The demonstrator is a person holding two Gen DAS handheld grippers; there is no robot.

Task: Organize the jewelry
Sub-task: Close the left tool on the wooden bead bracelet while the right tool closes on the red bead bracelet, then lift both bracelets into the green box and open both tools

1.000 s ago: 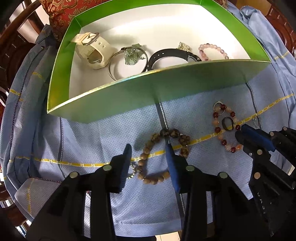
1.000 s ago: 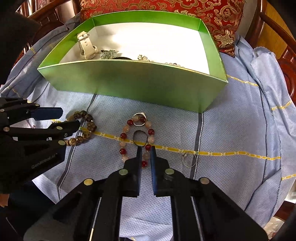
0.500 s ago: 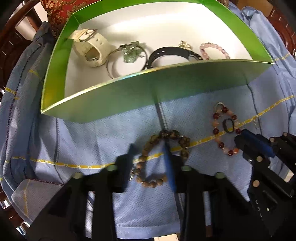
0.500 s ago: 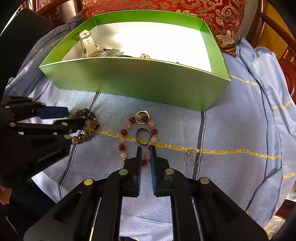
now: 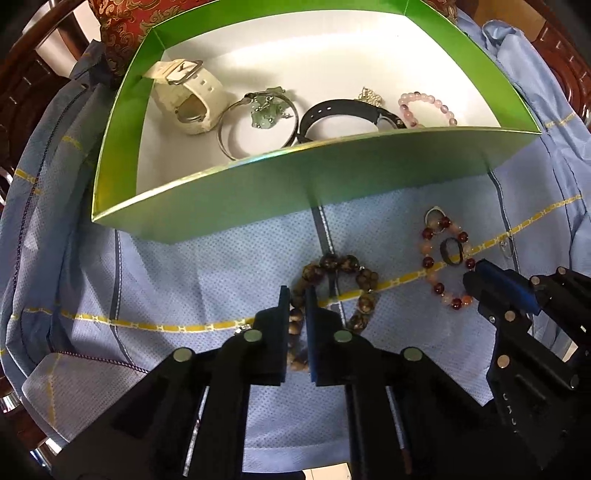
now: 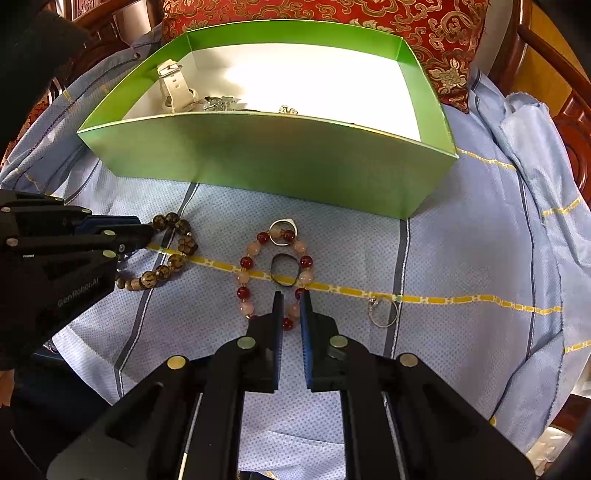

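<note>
A brown bead bracelet [image 5: 364, 280] lies on the blue cloth in front of the green box [image 5: 332, 173]. My left gripper [image 5: 295, 291] points down over its left side, and its jaws are closing with the beads pinched between the pads. To the right lies a red and pink bead bracelet [image 6: 245, 263]. My right gripper [image 6: 289, 295] is shut on that bracelet's near beads. A small black ring [image 6: 283, 271] rests inside its loop, and a silver ring [image 6: 282, 230] sits at its far end.
Inside the box are a white watch [image 5: 192, 96], a silver bangle [image 5: 258, 122], a black strap [image 5: 343, 110] and a pink bead bracelet [image 5: 424, 105]. Another silver ring [image 6: 384, 312] lies on the cloth to the right. A red cushion [image 6: 332, 14] and wooden chair arms stand behind.
My left gripper's jaws have closed from wide apart onto the brown bead bracelet. The right gripper has stayed still and shut.
</note>
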